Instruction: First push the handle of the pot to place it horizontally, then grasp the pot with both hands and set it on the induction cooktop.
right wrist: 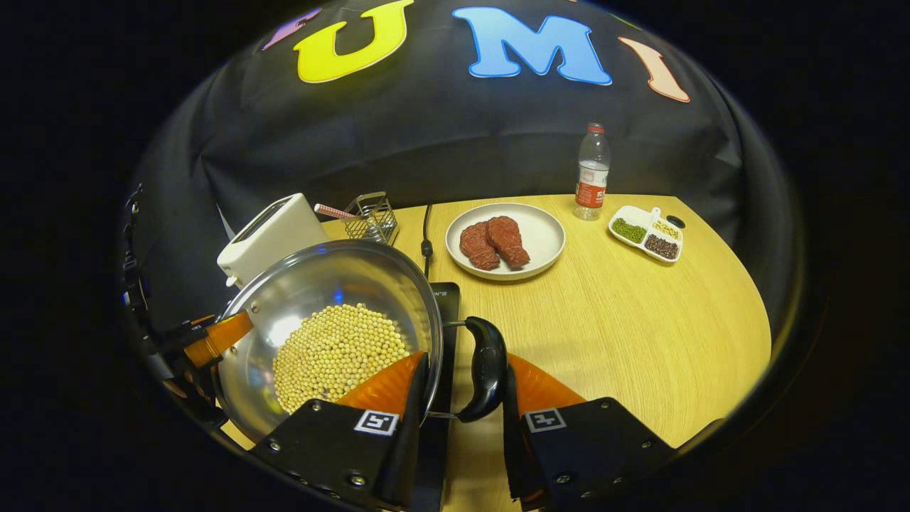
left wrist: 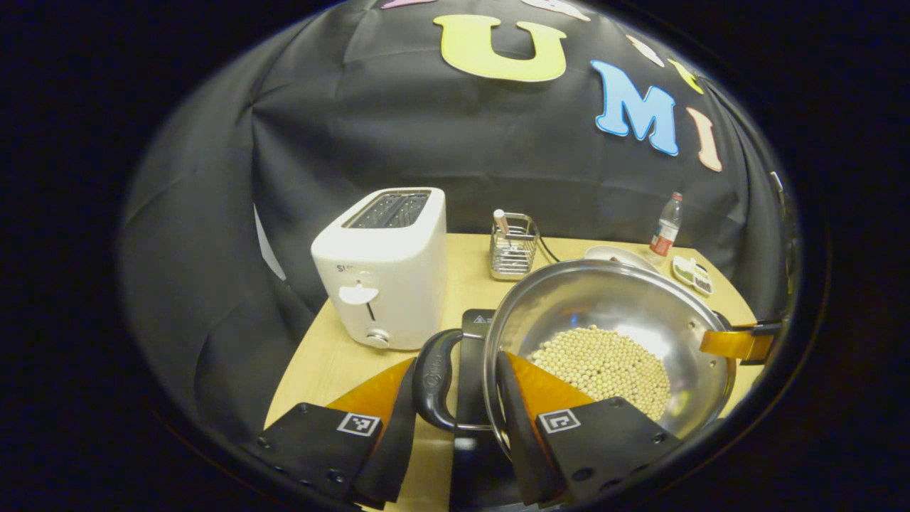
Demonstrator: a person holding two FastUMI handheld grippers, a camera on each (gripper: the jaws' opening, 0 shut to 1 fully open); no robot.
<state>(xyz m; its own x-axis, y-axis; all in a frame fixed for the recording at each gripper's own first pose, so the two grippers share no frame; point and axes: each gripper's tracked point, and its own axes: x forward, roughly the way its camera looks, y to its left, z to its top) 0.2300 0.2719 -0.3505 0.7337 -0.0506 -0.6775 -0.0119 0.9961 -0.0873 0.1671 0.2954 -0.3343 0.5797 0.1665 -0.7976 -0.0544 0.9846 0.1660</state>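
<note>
A steel pot [left wrist: 604,295] holding soybeans [left wrist: 604,363] hangs over the black induction cooktop [left wrist: 473,334]; whether it touches the cooktop I cannot tell. My left gripper [left wrist: 458,373] is shut on the pot's black loop handle [left wrist: 432,377], one finger outside the handle and the other inside the rim. My right gripper [right wrist: 466,366] is shut the same way on the opposite handle [right wrist: 489,370], beside the pot [right wrist: 334,281]. The cooktop [right wrist: 444,299] lies under the pot's rim. The other gripper's finger shows at the far rim in each view.
A white toaster [left wrist: 384,277] and a wire rack [left wrist: 513,245] stand behind the cooktop. On the wooden table [right wrist: 640,320] sit a plate [right wrist: 547,238] with two pieces of meat, a bottle [right wrist: 590,174] and a divided dish [right wrist: 647,233]. A cable [right wrist: 426,235] runs back.
</note>
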